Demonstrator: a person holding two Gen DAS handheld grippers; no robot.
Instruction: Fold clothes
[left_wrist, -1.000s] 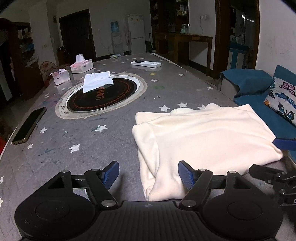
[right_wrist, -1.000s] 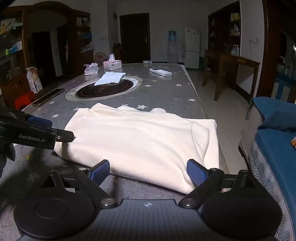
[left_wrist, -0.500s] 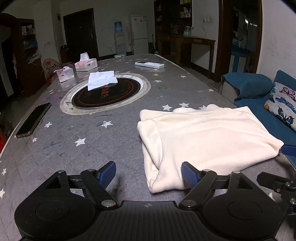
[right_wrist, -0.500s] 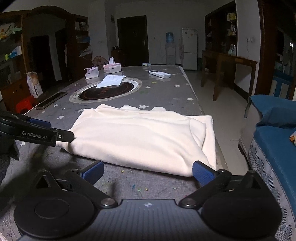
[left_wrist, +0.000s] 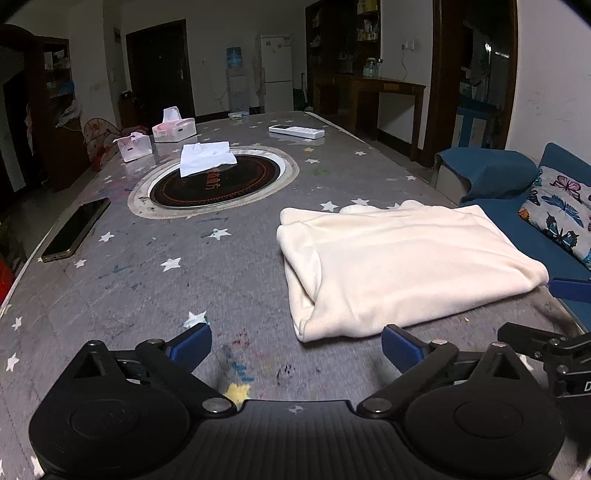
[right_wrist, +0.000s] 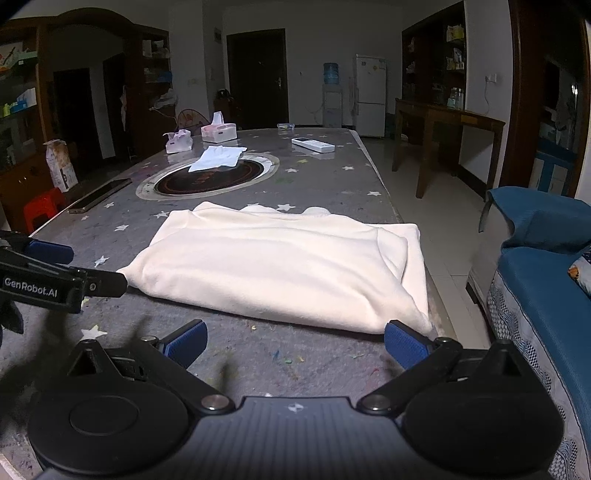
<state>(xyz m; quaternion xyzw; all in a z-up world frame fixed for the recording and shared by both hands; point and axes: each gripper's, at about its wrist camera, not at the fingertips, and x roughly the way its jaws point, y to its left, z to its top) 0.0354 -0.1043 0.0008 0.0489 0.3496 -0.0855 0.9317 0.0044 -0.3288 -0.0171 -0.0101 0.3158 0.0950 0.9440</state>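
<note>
Two tools, the left tool and the right tool, hang wide open and empty at the table's near edge, the folded cream garment lying by its right edge.

One garment, two tissue boxes, one phone.

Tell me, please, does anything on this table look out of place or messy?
Mostly small things. A loose white tissue lies over the round black hotplate, and coloured scribbles and crumbs mark the table near the folded cream garment, which lies neat.
</note>
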